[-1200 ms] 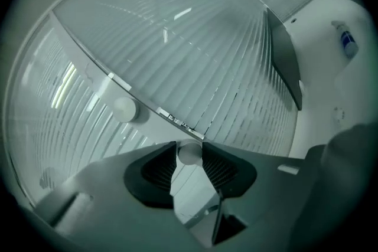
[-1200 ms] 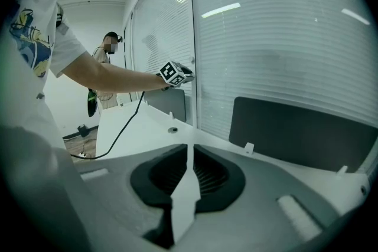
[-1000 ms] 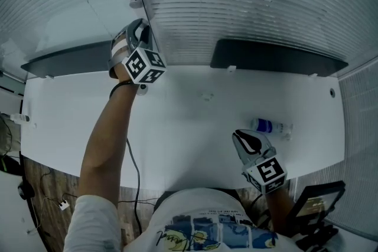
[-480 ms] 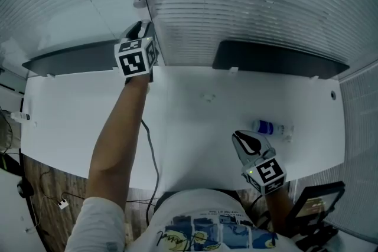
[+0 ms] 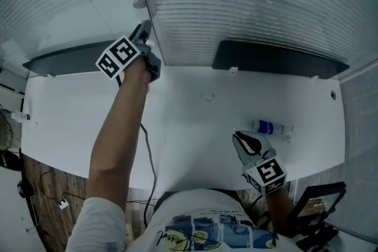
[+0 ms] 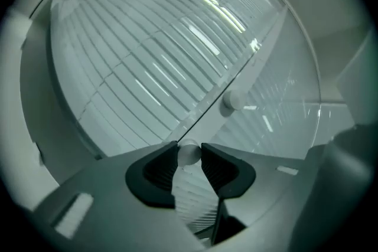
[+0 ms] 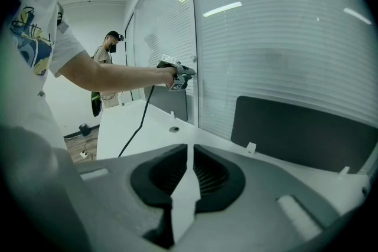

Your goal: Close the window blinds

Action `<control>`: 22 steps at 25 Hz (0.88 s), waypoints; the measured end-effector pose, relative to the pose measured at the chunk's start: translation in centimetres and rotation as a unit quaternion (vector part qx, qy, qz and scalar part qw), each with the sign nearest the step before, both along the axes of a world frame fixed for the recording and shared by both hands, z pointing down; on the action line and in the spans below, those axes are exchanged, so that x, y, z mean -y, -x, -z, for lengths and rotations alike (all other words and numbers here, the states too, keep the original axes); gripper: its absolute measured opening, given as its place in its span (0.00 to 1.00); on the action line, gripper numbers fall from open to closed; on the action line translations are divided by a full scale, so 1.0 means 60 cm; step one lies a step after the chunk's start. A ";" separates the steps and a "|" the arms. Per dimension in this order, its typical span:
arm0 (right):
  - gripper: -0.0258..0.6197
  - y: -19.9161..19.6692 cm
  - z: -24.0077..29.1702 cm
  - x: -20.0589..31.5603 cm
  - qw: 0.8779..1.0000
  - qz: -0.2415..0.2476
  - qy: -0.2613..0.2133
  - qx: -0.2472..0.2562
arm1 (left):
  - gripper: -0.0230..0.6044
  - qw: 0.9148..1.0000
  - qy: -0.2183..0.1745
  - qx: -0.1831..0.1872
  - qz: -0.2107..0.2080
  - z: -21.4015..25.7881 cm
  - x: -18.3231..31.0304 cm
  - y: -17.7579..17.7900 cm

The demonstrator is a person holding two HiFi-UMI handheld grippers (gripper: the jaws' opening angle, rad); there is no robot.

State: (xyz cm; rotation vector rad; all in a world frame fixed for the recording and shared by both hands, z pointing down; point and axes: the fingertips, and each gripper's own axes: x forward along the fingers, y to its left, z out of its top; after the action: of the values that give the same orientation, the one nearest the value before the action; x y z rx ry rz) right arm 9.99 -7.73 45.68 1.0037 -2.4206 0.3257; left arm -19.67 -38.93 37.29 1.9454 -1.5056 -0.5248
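The left gripper (image 5: 145,29) has rolled over since a second ago: its marker cube (image 5: 118,56), then sitting to the right of the wrist, is now facing up and to the left, while the hand is staying at the same spot by the window. The right gripper (image 5: 239,137) has not shifted; it is hovering low over the near edge of the white desk (image 5: 177,127) with its jaws pressed together on nothing. Just beyond it a small bottle (image 5: 269,126) is lying on its side on the desk, and what it is holding cannot be made out. Farther off, past two dark panels (image 5: 277,59) standing along the desk's back edge, the left gripper's jaws are pinching the lower end of the clear wand (image 6: 204,115), which is running up at a slant in front of the blinds (image 6: 136,62). The wand is too thin to be picked out in the head view, and its top is running out of sight.
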 end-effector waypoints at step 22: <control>0.07 -0.003 -0.003 0.001 1.000 -0.004 0.005 -0.001 | 0.30 0.583 -0.070 0.809 -0.031 -0.011 -0.002 -0.041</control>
State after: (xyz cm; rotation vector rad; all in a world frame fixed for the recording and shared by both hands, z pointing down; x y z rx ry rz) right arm 10.15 -7.76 45.88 1.0087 -2.4123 0.3388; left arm -17.21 -38.82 37.94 2.5327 -2.1925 1.8078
